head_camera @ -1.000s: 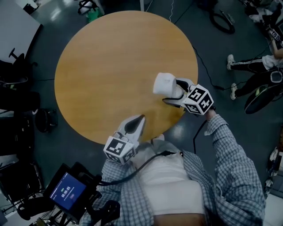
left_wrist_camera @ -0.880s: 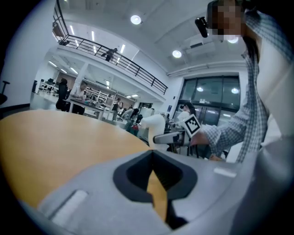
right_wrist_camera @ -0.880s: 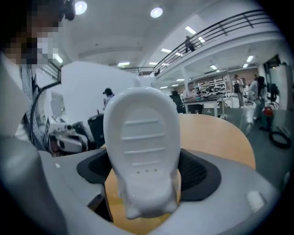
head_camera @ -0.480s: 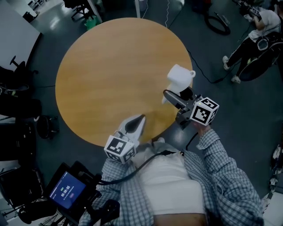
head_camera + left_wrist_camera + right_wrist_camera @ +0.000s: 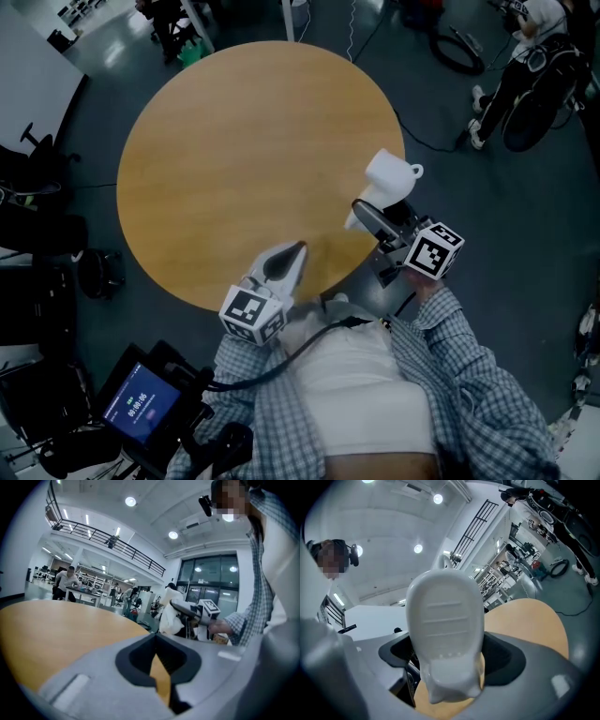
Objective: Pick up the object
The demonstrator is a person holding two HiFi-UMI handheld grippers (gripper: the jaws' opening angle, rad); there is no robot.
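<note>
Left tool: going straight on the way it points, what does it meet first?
Probably the table, since the left tool points low across the wood. The white object gripped by the right tool sits just right of that line; depth is unclear, so it could be clipped instead.

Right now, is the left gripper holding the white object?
No, the white object sits clamped in the right gripper, while the left gripper is shut on nothing.

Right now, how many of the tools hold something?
1. The right tool is shut on the white object over the right edge of the table; the left tool, shut and empty, is at its near edge.
</note>
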